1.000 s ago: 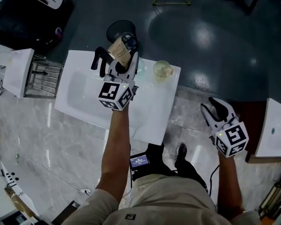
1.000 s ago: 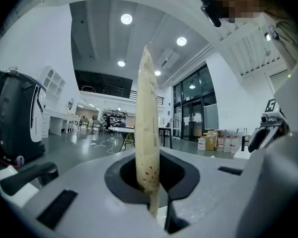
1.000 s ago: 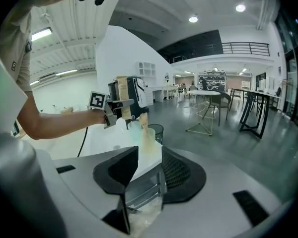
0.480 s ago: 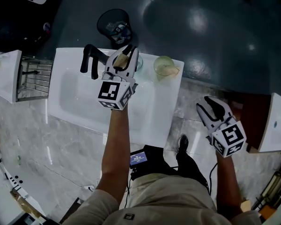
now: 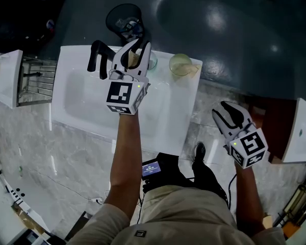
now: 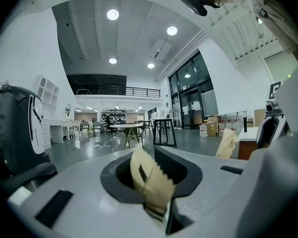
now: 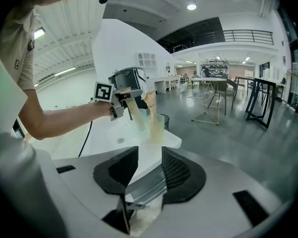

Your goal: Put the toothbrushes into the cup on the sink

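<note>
Left gripper (image 5: 138, 50) is clamped on a wrapped toothbrush (image 6: 147, 178) in a tan paper sleeve, gripped near its upper end. Right gripper (image 5: 225, 112) has its jaws apart with nothing between them, and hangs off the right side of the sink (image 5: 76, 108) over the floor, well apart from it. Hard to read: in the left gripper view the sleeve's lower part drops out of sight behind the gripper body, and in the head view the jaws cover most of it, so only a tan patch shows. Can't tell where its lower end sits relative to the sink rim. Cup (image 5: 180, 64), pale green and translucent, stands on the sink's far right corner with a second wrapped toothbrush (image 7: 150, 105) standing in it. The left gripper view shows only that sleeve's top; the gripper cuts off the cup. A clear glass (image 5: 152, 61) sits on the sink's far rim between the held toothbrush and the cup, half covered by the left gripper. Black faucet (image 5: 98, 60) is on the same rim, just left of that gripper. Dark bin (image 5: 123, 20) is on the floor behind the sink. Held toothbrush is over the sink's far rim, between faucet and cup, not in the cup. Its long axis is steep, near upright, serrated sleeve end up.
</note>
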The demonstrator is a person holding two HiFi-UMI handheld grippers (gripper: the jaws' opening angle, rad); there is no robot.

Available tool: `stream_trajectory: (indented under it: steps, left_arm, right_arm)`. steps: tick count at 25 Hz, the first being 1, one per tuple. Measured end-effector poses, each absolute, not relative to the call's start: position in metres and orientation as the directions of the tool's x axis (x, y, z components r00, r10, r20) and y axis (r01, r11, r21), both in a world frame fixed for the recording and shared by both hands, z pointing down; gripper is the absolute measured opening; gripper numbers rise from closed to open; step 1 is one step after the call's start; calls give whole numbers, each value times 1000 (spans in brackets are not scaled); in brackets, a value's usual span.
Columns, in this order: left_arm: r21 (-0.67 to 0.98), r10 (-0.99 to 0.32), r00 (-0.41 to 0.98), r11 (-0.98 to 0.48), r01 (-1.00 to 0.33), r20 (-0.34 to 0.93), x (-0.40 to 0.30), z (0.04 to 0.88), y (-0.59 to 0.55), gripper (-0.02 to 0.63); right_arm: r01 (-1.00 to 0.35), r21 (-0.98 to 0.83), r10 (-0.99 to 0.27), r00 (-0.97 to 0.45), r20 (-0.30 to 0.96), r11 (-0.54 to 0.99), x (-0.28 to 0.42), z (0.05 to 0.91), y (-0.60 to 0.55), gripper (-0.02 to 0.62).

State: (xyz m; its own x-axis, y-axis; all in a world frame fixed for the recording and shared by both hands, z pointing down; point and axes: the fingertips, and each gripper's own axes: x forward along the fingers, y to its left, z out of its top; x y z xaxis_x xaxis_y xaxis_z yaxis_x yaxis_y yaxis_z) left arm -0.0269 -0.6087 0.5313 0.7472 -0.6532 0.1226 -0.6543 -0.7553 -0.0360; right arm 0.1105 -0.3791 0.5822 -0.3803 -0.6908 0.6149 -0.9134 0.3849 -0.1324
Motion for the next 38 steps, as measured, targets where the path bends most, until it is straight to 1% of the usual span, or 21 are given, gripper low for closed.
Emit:
stream_trajectory:
  steps: [8, 16, 22, 27, 29, 33, 36, 38]
  left_arm:
    - [-152, -685, 726, -725, -671, 65, -35, 470, -591, 51]
    - [-209, -709, 706, -690, -693, -1, -51, 401, -548, 51]
    - [-247, -722, 689, -658, -711, -59, -63, 336, -488, 46]
    - [-268, -750, 657, -619, -738, -79, -79, 292, -417, 9]
    - [-269, -759, 646, -606, -748, -85, -85, 275, -388, 8]
    - [-276, -774, 627, -586, -762, -87, -90, 248, -326, 6]
    - [-290, -783, 617, -575, -765, -75, -89, 229, -275, 6]
    - [-305, -787, 613, -568, -764, -68, -86, 217, -241, 6]
  right_arm:
    - [-905, -110, -703, -392, 593, 411, 107, 559, -369, 144]
    - [-881, -73, -722, -428, 543, 467, 100, 515, -350, 144]
    - [-857, -23, -753, -464, 466, 514, 93, 463, -324, 144]
    - [-823, 9, -763, -522, 381, 568, 82, 419, -286, 141]
    - [-807, 23, -762, -548, 345, 591, 78, 402, -273, 137]
    - [-766, 48, -748, -609, 264, 641, 74, 364, -238, 113]
    - [-724, 64, -719, -663, 207, 686, 73, 330, -203, 59]
    - [-695, 73, -695, -696, 177, 715, 73, 311, -181, 34]
